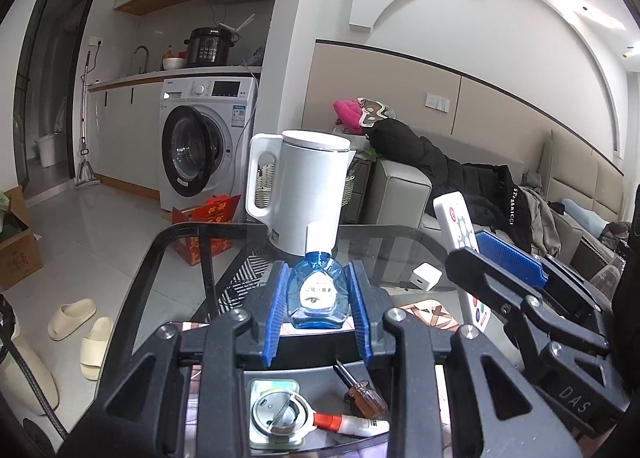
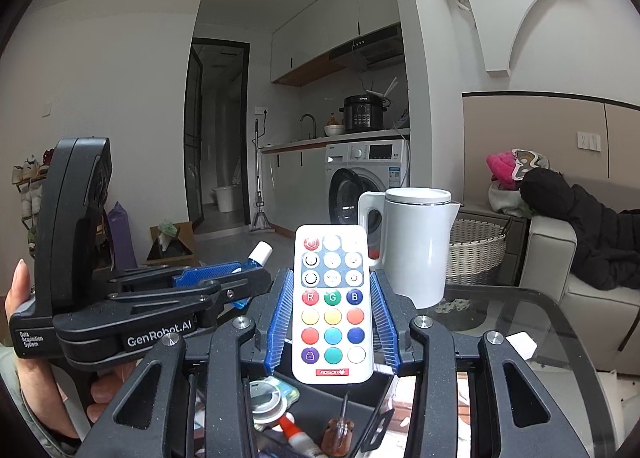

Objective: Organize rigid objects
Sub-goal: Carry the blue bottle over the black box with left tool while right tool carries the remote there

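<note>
Glass table [image 1: 400, 254], tray [image 2: 320, 390] at 6 o'clock — your left gripper [image 1: 319, 298] clamps the bottle [image 1: 318, 294], right gripper [image 2: 332, 318] clamps the remote [image 2: 332, 306] — both look ready to drop in.

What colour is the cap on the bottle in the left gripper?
White, on a blue bottle; the cap shows best in the right wrist view.

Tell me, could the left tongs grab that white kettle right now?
Probably not: the left tongs are already shut on a blue bottle, so nothing else fits between them, though the kettle stands unobstructed just beyond.
</note>
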Motion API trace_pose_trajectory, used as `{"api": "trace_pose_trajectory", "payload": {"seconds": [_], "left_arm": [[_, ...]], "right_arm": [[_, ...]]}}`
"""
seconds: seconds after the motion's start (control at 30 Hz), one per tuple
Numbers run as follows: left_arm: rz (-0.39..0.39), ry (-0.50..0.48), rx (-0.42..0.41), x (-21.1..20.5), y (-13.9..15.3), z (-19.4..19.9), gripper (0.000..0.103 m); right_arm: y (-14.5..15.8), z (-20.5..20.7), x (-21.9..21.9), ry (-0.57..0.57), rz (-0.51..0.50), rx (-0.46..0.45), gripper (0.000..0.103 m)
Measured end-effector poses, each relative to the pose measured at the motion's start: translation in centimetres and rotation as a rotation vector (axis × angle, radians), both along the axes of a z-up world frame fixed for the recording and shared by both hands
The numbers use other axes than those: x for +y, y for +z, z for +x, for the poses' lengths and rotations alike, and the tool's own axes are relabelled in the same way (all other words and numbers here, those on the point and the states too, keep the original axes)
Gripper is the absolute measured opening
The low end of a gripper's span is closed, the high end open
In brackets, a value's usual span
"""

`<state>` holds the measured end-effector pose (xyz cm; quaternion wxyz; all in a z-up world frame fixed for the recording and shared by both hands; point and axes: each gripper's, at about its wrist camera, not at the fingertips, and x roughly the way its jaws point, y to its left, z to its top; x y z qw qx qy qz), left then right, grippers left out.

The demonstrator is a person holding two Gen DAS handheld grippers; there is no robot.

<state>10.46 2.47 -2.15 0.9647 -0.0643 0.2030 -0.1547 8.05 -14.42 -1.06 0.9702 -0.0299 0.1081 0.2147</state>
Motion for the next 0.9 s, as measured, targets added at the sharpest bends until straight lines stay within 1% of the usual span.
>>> {"api": "trace_pose_trajectory", "payload": {"seconds": [0.2, 0.6, 0.9], "left_arm": [[-0.012, -0.010, 0.019, -0.2, -0.6, 1.2, 0.028], [0.021, -0.009, 0.079, -1.5, -2.2, 3.6, 0.028], [0.052, 0.013, 0.141, -1.6, -2.9, 4.4, 0.028]], "right_arm": [[-0.4, 2.3, -0.2, -0.019, 0.020, 0.017, 0.039], [-2.2, 5.9, -0.1, -0.020, 0.013, 0.081, 0.039], [-3.7, 7.7, -0.4, 0.004, 0.018, 0.181, 0.039]]}}
